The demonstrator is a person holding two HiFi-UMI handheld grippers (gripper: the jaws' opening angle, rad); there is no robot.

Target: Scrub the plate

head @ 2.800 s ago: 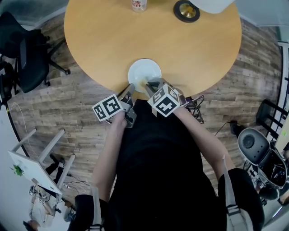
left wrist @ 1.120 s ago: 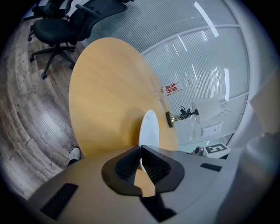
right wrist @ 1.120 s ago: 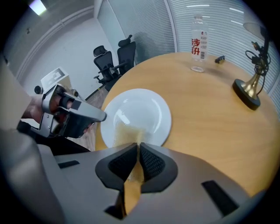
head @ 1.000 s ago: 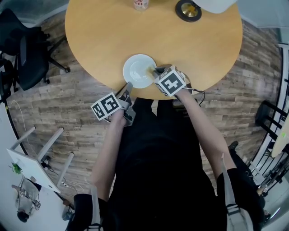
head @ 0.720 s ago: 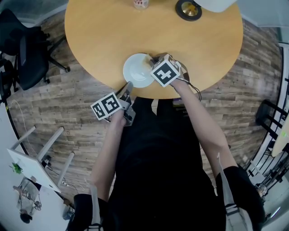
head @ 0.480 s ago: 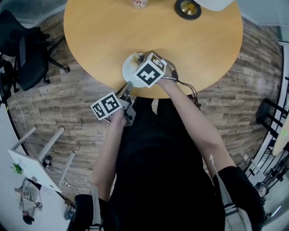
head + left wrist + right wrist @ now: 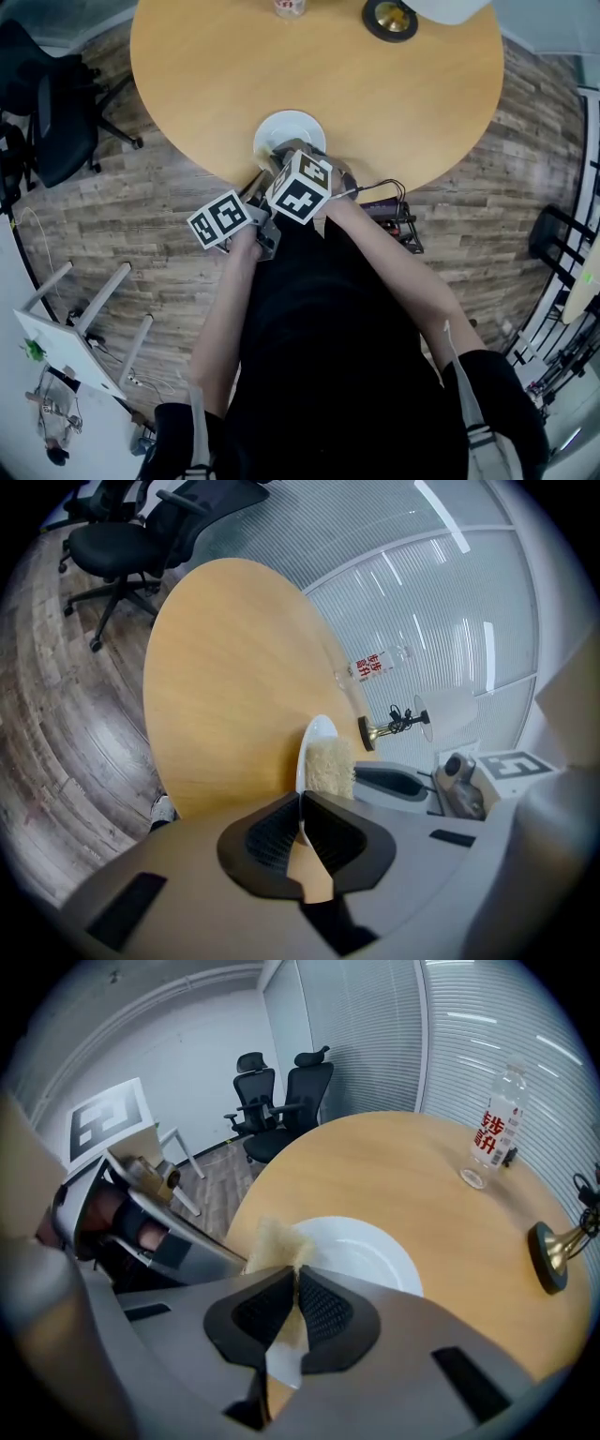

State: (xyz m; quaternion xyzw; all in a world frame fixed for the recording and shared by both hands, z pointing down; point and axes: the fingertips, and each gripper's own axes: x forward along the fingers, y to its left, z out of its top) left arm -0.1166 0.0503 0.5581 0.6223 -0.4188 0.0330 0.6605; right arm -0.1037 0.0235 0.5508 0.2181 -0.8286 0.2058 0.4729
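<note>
Round wooden table (image 7: 375, 103) carries the white plate (image 7: 298, 127) at its near edge. The left gripper (image 7: 301, 803) pinches its rim and the right gripper (image 7: 296, 1279) clamps a sponge (image 7: 270, 1239) beside it, with bare plate lying ahead.

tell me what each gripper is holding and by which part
The left gripper pinches the white plate at its near rim; the right gripper grips the pale scrub pad by its lower edge.

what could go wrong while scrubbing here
The plate sits near the table edge, and the left gripper pinches only its thin rim: a hard stroke might slip it free. The sponge in the right gripper is close beside the left gripper, so the two could knock together.
</note>
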